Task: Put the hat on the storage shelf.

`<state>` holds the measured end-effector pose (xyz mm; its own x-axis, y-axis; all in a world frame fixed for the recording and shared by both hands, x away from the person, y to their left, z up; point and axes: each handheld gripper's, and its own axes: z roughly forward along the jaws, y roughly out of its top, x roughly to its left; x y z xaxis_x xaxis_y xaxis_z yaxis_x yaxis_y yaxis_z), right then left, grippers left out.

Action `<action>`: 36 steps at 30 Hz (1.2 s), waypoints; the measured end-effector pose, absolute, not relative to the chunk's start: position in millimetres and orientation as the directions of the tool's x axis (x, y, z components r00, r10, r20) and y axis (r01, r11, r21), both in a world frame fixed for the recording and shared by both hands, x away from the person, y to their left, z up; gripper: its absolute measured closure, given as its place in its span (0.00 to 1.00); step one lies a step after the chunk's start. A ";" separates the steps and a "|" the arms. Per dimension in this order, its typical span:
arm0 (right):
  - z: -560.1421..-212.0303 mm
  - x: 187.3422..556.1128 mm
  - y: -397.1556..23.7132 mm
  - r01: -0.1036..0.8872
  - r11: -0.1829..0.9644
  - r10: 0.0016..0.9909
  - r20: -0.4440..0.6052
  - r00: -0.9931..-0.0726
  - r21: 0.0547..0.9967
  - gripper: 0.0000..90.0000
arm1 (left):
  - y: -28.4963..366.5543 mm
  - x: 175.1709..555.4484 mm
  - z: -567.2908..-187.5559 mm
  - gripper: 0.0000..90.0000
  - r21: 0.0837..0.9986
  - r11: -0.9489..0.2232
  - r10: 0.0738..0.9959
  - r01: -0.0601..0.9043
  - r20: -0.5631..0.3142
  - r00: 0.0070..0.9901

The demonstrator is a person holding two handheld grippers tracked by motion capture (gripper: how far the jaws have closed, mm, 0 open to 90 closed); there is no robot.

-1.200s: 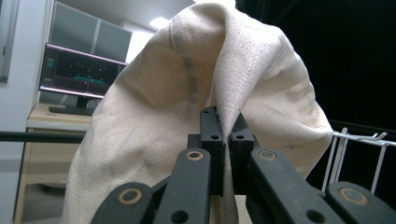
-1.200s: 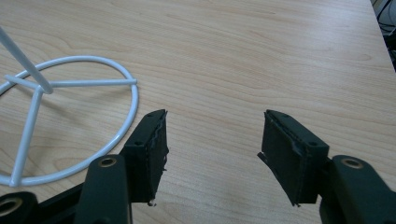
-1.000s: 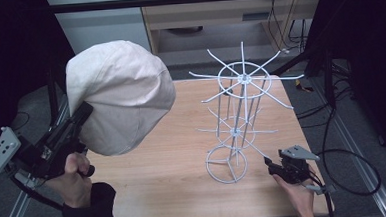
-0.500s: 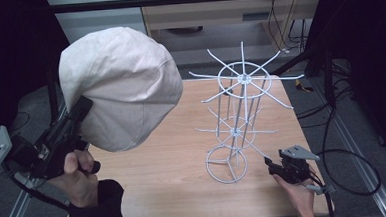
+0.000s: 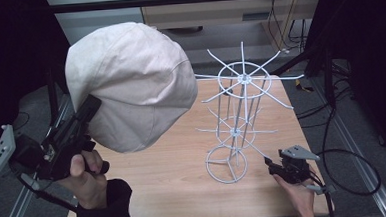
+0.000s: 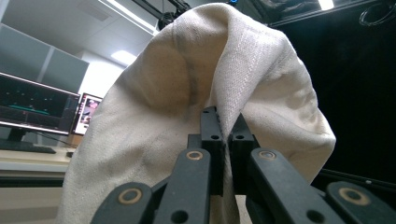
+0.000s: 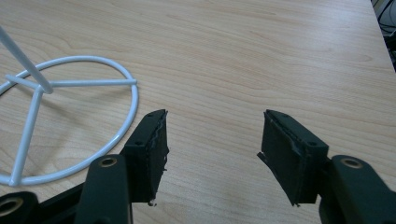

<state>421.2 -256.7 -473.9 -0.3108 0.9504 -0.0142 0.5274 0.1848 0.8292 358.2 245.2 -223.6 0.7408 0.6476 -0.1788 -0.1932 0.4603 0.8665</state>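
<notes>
The left gripper (image 6: 223, 135) has its jaws pressed together on a fold of cloth belonging to a cream hat (image 6: 210, 93); in the left gripper view the fabric rises between and above the two black jaws and drapes down on both sides. In the high view the same left gripper (image 5: 88, 111) holds the hat (image 5: 129, 84) raised in the air, above the left part of the bench (image 5: 174, 179) and clear of its surface. The person's left hand (image 5: 82, 177) grips the tool off the bench's near left corner.

The right gripper (image 7: 212, 149) has its jaws wide apart with nothing between them, only bare wood (image 7: 280, 56) showing in the gap. Its left jaw sits just beside the round base ring of a white wire rack (image 7: 70, 126), not touching it as far as can be seen. In the high view the right gripper (image 5: 273, 165) rests low near the bench's near right corner, held by the right hand (image 5: 298, 193).

The wire rack (image 5: 241, 116) stands upright on the right half of the bench, with spokes spreading from its top ring. The hat hangs beside the rack's upper spokes, to their left.
</notes>
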 end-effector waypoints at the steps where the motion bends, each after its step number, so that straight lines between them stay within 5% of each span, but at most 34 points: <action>1: -473.9 421.2 -256.7 0.528 0.184 0.951 -0.014 -0.310 0.829 0.46 | 243.9 358.1 -223.0 0.98 0.866 0.462 0.642 -0.190 -0.179 0.746; 36: -473.8 421.3 -257.4 0.528 0.181 0.950 -0.009 -0.312 0.830 0.46 | 188.1 378.6 -232.2 0.98 0.905 0.412 0.576 -0.111 -0.164 0.801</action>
